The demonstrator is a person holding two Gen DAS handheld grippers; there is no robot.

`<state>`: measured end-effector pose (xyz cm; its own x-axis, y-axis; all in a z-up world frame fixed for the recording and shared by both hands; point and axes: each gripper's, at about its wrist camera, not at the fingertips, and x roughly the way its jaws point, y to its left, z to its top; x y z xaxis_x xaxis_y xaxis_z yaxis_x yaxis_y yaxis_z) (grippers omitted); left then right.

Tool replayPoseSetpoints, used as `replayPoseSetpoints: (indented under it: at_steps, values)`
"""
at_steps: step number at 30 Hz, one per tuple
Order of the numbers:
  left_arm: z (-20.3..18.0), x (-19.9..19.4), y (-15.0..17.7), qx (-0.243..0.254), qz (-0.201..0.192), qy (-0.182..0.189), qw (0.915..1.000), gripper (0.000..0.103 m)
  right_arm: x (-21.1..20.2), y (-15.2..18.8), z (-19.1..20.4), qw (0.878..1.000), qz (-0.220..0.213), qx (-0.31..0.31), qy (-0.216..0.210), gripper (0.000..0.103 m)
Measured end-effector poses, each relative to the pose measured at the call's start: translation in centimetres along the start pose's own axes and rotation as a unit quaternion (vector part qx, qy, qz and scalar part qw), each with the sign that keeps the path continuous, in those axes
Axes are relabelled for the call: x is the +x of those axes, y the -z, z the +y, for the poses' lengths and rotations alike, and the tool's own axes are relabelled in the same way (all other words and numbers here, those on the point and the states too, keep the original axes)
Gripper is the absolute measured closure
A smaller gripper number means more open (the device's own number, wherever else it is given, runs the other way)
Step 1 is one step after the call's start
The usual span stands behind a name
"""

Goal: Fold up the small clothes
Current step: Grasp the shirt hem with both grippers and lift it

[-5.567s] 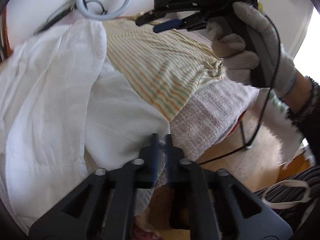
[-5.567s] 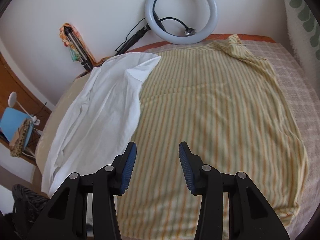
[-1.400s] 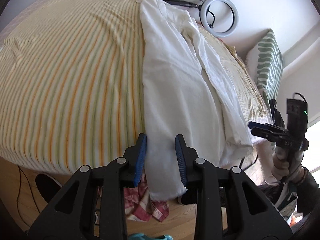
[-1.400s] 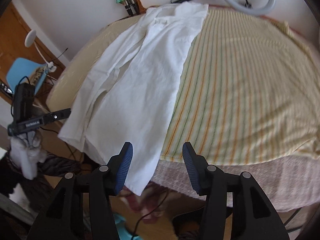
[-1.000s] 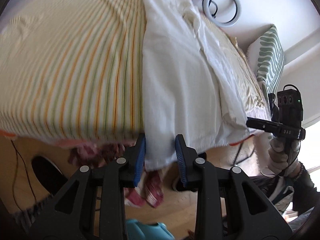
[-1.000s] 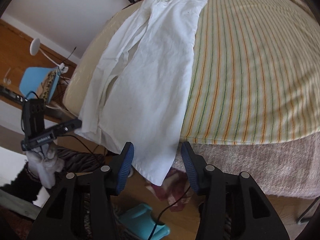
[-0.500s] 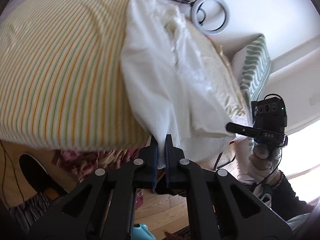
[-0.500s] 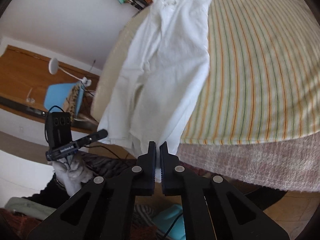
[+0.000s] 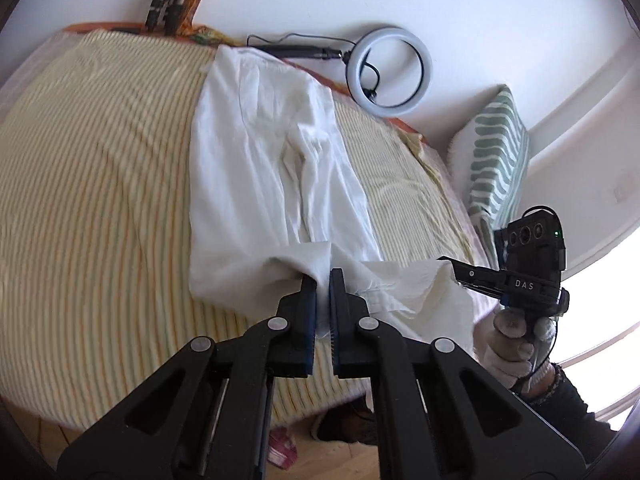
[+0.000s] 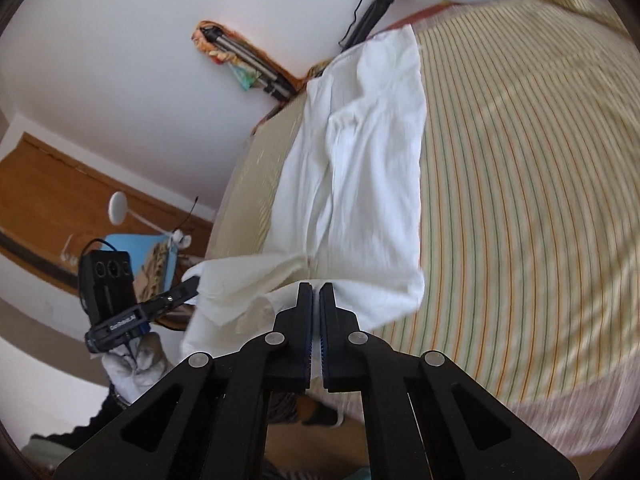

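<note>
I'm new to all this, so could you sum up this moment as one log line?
stage: hem lifted to fold | left gripper: shut on white shirt | right gripper: shut on white shirt | surface: striped bed cover

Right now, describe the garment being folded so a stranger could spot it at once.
Start at the bed with the striped yellow sheet. A long white shirt lies down its middle from the ring light. It is the only plain white cloth there, its near hem pinched by the left gripper and right gripper.
</note>
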<state>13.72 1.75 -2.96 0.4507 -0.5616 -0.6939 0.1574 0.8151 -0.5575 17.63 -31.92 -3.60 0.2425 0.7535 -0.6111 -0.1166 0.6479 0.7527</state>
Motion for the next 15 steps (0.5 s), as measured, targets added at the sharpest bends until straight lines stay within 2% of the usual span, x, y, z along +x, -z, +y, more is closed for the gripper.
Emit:
replayPoseSetpoints:
  at_steps: [8, 15]
  values:
    - [2.6, 3.3, -4.9, -0.011, 0.007, -0.029, 0.9995, 0.1, 2.6, -6.6, -1.9, 1.0, -0.008, 0.017, 0.025, 0.101]
    - [4.5, 6.5, -7.2, -0.006, 0.021, -0.042, 0.9989, 0.099, 4.7, -9.0, -4.6, 0.997, -0.003, 0.052, 0.048, 0.101]
